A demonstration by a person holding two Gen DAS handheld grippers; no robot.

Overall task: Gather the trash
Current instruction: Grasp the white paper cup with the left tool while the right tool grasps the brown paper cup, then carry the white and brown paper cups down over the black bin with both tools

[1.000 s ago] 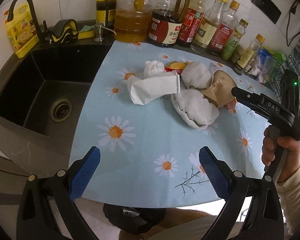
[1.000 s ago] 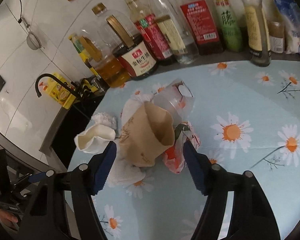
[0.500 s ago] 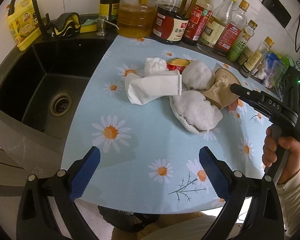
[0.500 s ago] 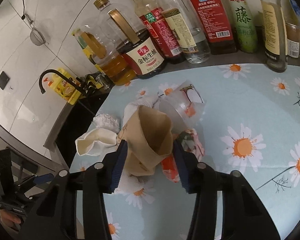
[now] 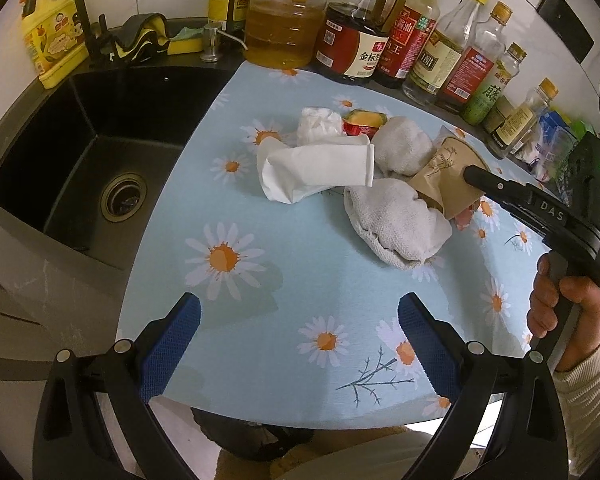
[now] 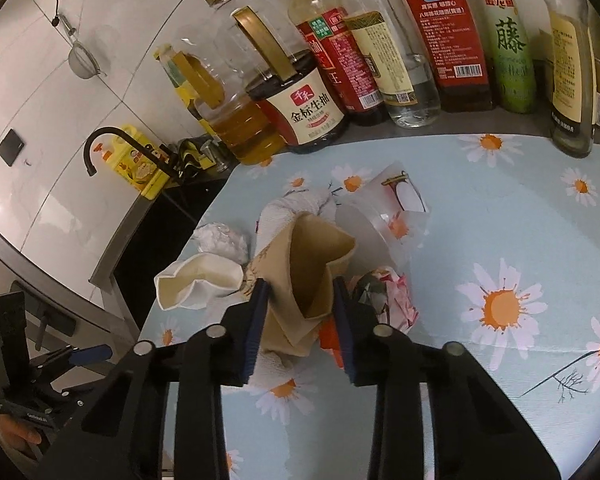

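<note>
A pile of trash lies on the daisy-print cloth [image 5: 308, 272]. My right gripper [image 6: 300, 304] is shut on a crushed brown paper cup [image 6: 304, 272], which also shows in the left wrist view [image 5: 444, 176]. Around it lie a flattened white paper cup [image 5: 320, 168], crumpled white paper towels [image 5: 396, 224], a tissue ball [image 5: 318, 124], a clear plastic cup [image 6: 384, 216] and a red wrapper [image 6: 388, 296]. My left gripper [image 5: 300, 340] is open and empty near the counter's front edge, well short of the pile.
A black sink [image 5: 80, 152] with a tap lies left of the cloth. Oil, soy sauce and vinegar bottles [image 5: 356, 40] line the back wall. A yellow detergent bottle [image 5: 52, 48] stands behind the sink. A black bag [image 5: 256, 436] shows below the counter edge.
My right gripper's jaws have closed from wide apart onto the brown paper cup, squeezing it. My left gripper has drifted slightly and stays open.
</note>
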